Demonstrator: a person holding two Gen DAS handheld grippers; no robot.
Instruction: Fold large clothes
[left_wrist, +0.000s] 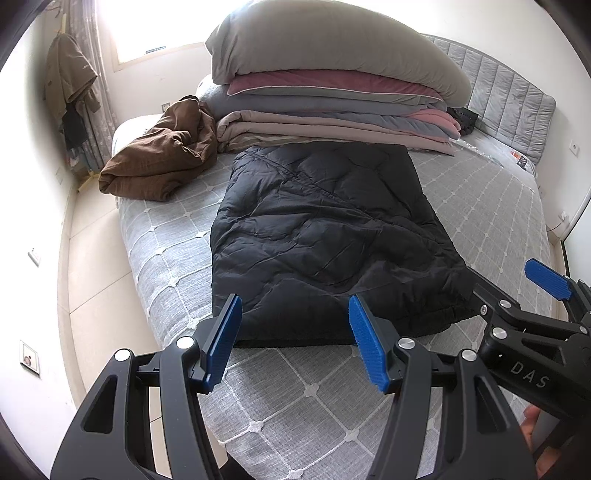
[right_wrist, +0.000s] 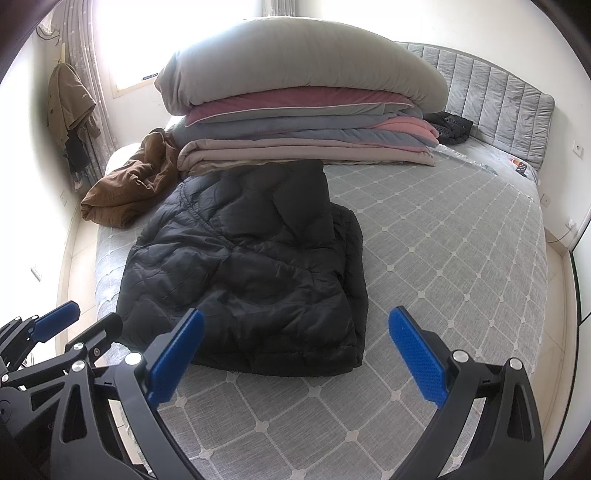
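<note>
lying lengthwise ahead of both empty, open grippers, the black jacket (left_wrist: 325, 240) is neared most by the left gripper (left_wrist: 295, 336), the right gripper (right_wrist: 295, 350) just beside it.

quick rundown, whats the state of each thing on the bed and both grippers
black puffer jacket: folded into a flat rectangle, lying on the bed
brown garment: crumpled in a heap, unfolded
stack of bedding: folded, piled up at the far end
bed: covered with a grey grid-patterned sheet
left gripper: open, empty
right gripper: open, empty
</note>
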